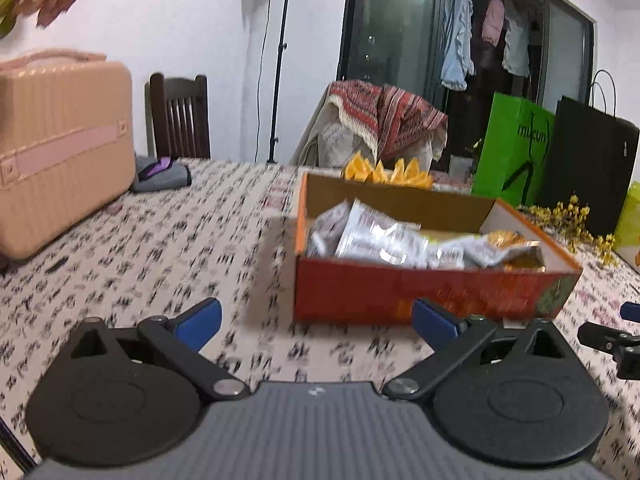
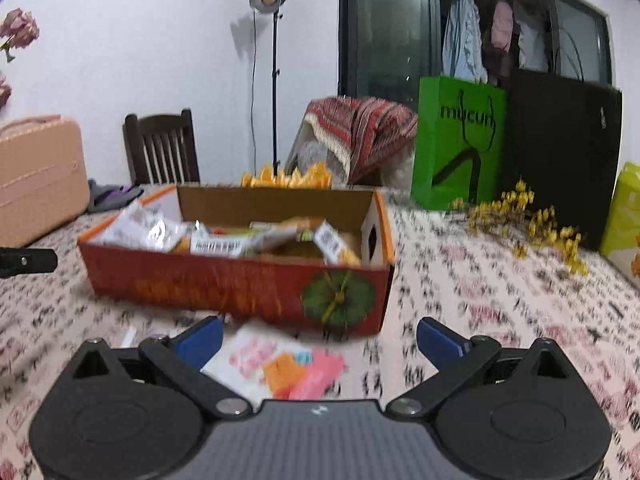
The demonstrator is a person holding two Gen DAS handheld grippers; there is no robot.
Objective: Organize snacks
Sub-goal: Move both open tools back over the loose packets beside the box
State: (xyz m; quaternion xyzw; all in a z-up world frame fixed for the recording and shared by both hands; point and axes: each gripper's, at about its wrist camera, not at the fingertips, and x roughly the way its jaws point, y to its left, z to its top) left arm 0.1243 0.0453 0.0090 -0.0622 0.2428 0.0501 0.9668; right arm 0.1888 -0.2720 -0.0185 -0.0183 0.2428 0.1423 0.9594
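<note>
Hovered over the patterned tablecloth (image 1: 160, 240) with both the left gripper (image 1: 316, 322) and right gripper (image 2: 320, 338) spread wide and empty, facing the red box (image 2: 240, 284) full of snack packets (image 1: 384, 240), one pink-and-orange packet (image 2: 280, 364) lying flat before it.

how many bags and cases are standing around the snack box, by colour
Green paper shopping bag: 1
Black paper shopping bag: 1
Yellow-green bag, cut off at the frame edge: 1
Pink hard-shell case: 1
Total: 4, all apart from the red cardboard snack box
</note>
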